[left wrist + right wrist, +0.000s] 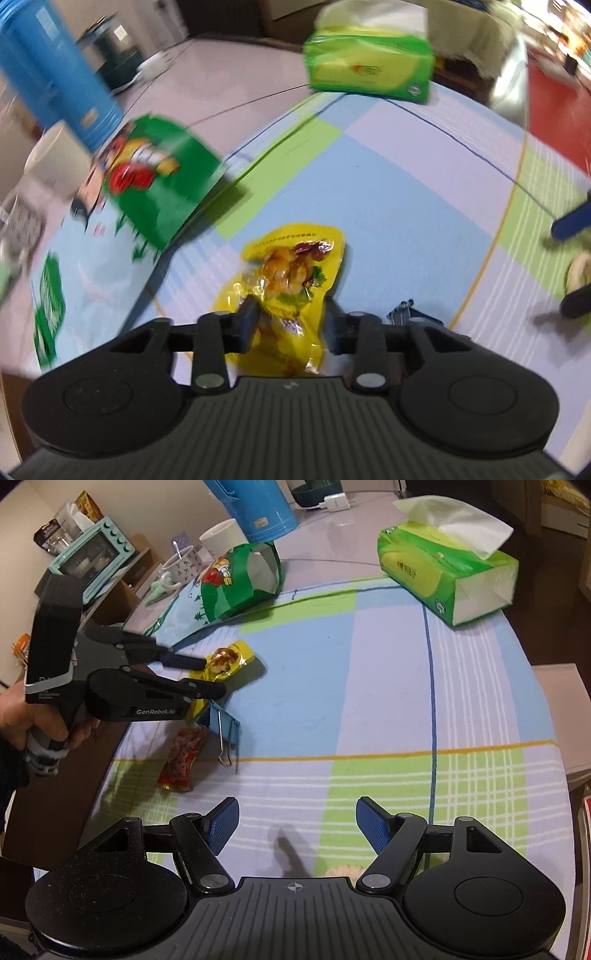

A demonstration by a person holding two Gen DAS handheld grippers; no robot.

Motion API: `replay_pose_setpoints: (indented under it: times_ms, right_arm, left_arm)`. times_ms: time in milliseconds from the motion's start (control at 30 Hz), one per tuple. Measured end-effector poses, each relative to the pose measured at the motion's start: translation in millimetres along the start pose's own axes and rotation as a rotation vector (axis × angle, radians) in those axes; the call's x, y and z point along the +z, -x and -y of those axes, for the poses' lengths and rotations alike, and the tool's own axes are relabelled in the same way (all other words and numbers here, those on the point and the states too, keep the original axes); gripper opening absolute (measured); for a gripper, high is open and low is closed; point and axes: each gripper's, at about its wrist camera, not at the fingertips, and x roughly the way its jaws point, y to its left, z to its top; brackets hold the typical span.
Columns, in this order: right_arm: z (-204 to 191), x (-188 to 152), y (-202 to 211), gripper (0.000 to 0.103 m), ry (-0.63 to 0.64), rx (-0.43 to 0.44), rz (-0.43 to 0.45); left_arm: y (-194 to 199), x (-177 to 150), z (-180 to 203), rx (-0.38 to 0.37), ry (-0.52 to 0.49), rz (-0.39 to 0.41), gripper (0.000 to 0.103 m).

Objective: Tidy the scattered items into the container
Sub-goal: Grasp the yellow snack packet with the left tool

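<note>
Right wrist view: left tool (212, 677) at left of frame, fingers either side of yellow snack packet (227, 659); gripping or not, cannot tell. Blue binder clip (219, 720) & red packet (181, 762) just below. Right tool (297, 825) released, bottom centre, above checked surface (388, 701).

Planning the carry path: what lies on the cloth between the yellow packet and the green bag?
Nothing: in the right wrist view, only bare cloth separates the yellow packet from the green bag.
</note>
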Motion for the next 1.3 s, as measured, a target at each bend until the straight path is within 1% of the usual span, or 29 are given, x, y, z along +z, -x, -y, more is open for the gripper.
replay_pose_setpoints:
  times_ms: [67,167,233,333,533,700,767,800,833,867,900,933,1000,1033,1067,1100,1167,1200,1267,1300]
  right_arm:
    - [-3.3,2.4,-2.0,0.073,0.015,0.0,0.003]
    - [-11.2,5.9,-5.6,0.073,0.043,0.011,0.009]
    - [-17.5,8.0,-8.3,0.073,0.066,0.016,0.012]
    - [-28.1,11.0,-12.6,0.073,0.105,0.018,0.018]
    - [-41.0,12.0,-15.7,0.073,0.143,0.031,0.029]
    - [-42.2,7.6,-13.2,0.073,0.142,0.03,0.025]
    - [-42.1,6.7,-11.1,0.073,0.139,0.031,0.025]
    - [-42.1,6.8,-10.5,0.073,0.138,0.031,0.026]
    - [-42.5,7.0,-10.0,0.073,0.139,0.03,0.026]
    - [-43.0,7.3,-9.4,0.073,0.139,0.029,0.026]
    - [-43.5,7.6,-8.8,0.073,0.139,0.028,0.026]
    - [-44.2,7.8,-8.0,0.073,0.141,0.028,0.027]
    - [-45.4,7.4,-6.1,0.073,0.144,0.033,0.029]
    - [-45.7,7.0,-5.6,0.073,0.145,0.034,0.028]
    - [-45.7,6.5,-5.7,0.073,0.144,0.033,0.026]
    - [-45.1,6.1,-6.0,0.073,0.141,0.031,0.023]
    - [-43.5,5.4,-6.6,0.073,0.133,0.027,0.017]
    - [-42.7,5.0,-6.5,0.073,0.128,0.026,0.016]
    - [-41.0,4.3,-6.0,0.073,0.119,0.025,0.014]
    - [-40.1,4.1,-5.9,0.073,0.114,0.025,0.013]
  left_arm:
    - [4.9,-6.4,-5.4,0.007,0.071,-0.013,0.004]
    - [20.6,-18.3,-7.6,0.025,0.145,-0.013,0.002]
    - [31.0,-26.1,-7.4,0.015,0.188,-0.019,0.002]
    - [42.6,-36.1,-2.9,0.031,0.199,-0.042,0.002]
    - [72.0,-56.7,5.7,0.029,0.276,-0.062,0.0]
    - [98.1,-82.4,25.4,-0.029,0.348,-0.074,0.0]
    - [105.2,-92.6,35.1,-0.064,0.349,-0.083,0.0]
    - [108.3,-97.4,40.0,-0.08,0.347,-0.086,0.003]
    - [108.7,-100.8,44.8,-0.085,0.33,-0.087,0.014]
    - [109.1,-104.3,49.6,-0.091,0.313,-0.089,0.038]
    - [109.4,-107.4,54.6,-0.093,0.293,-0.09,0.048]
    - [108.6,-108.5,60.4,-0.067,0.249,-0.091,0.055]
    - [105.7,-109.0,68.0,-0.033,0.174,-0.092,0.056]
    - [103.7,-108.7,70.1,-0.023,0.143,-0.091,0.061]
    - [101.7,-108.1,71.9,-0.012,0.113,-0.09,0.068]
    - [99.4,-105.8,70.8,-0.004,0.097,-0.079,0.071]
    - [94.4,-101.0,68.4,0.012,0.066,-0.059,0.084]
    - [89.1,-98.3,65.7,0.021,0.051,-0.058,0.086]
    - [78.3,-93.1,60.5,0.038,0.021,-0.058,0.095]
    - [72.1,-91.7,58.0,0.04,0.015,-0.063,0.097]
